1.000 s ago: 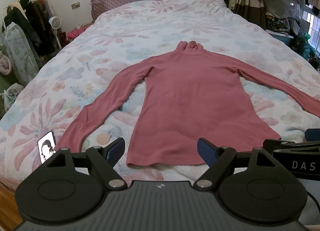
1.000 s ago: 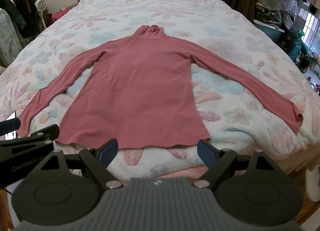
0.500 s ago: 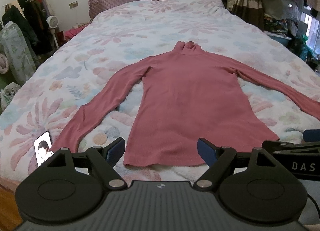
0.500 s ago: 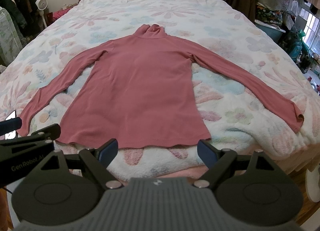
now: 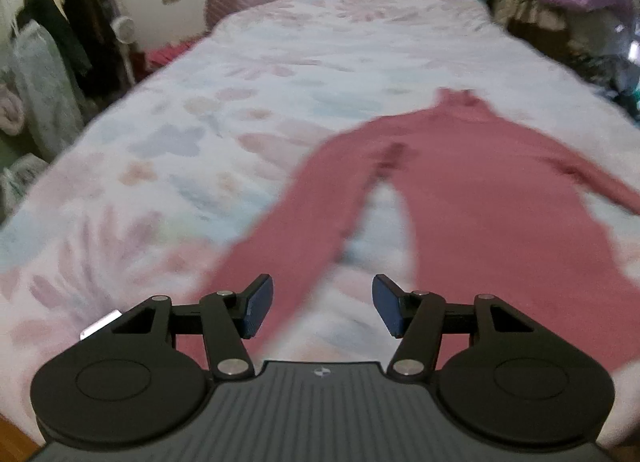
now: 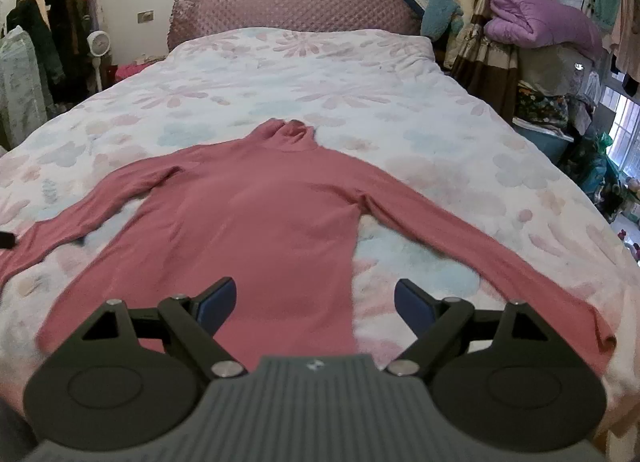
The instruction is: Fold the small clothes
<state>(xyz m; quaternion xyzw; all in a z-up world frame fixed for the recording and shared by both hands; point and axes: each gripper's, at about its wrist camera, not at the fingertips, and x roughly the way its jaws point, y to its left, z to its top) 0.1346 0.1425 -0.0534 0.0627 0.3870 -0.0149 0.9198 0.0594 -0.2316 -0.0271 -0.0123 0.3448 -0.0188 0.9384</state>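
Both grippers have been brought forward over the bed point(image 6: 460, 110). One pink knit turtleneck point(image 6: 260, 222) is laid flat on the fleecy floral blanket, two sleeves spread. Left gripper point(image 5: 322, 312) and right gripper point(image 6: 315, 304) fingers are held wide apart, nothing gripped.

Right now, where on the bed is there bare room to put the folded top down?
The widest bare stretch of the floral bedspread lies between the pink turtleneck collar and the quilted headboard. Smaller patches flank the collar, above each sleeve. The near half is crowded: body and spread sleeves span it, leaving only wedges between sleeve and body.
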